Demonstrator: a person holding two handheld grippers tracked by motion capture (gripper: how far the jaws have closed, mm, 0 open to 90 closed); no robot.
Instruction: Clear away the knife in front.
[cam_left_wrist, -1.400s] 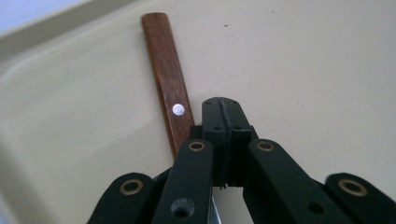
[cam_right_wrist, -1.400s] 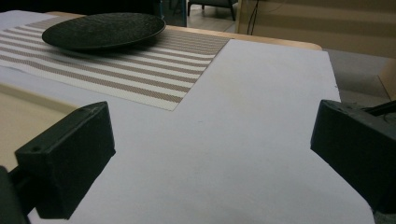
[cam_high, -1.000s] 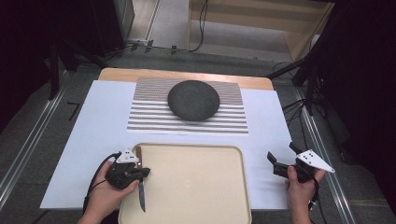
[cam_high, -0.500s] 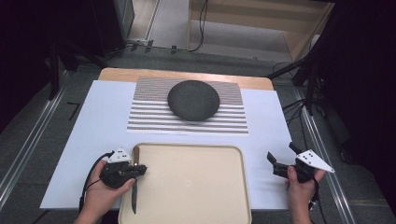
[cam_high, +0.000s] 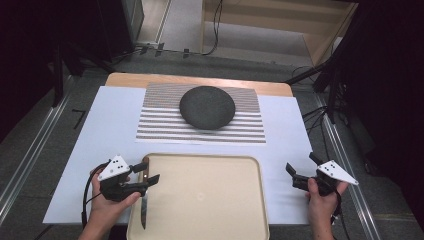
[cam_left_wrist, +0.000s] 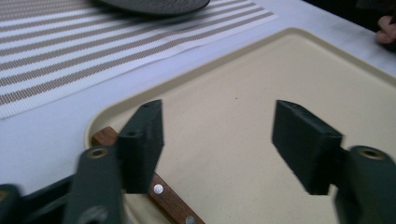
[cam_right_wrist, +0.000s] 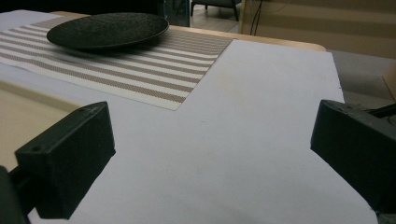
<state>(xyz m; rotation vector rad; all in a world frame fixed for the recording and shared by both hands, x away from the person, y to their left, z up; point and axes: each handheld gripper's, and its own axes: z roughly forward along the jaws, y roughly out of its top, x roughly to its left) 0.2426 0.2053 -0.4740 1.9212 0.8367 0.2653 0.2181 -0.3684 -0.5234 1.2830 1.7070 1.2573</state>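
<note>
Your left tongs (cam_high: 148, 171) covered the upper part of the knife (cam_high: 143, 207) in the high view, and in the left gripper view the wooden handle (cam_left_wrist: 163, 198) ran off the bottom edge, so the blade was cut off there. The plate (cam_left_wrist: 154, 4) was clipped at the top of that same view. Compared with a second earlier, the knife had gone from your left tongs' grip to lying loose along the lower left edge of the tray (cam_high: 210, 200), blade toward the bottom of the frame; the left jaws had just been opening and stood wide, one on each side of the handle without pressing on it. Your right tongs (cam_high: 300, 172) sat at the lower right as before, jaws wide apart over the bare white sheet (cam_high: 285, 130) on the bench. The tray was a matte beige rectangle with rounded corners and a raised rim; the handle was reddish-brown wood with metal rivets; the plate was a dark, rough-looking round resting on a woven placemat (cam_high: 150, 127) of tan and white stripes.
</note>
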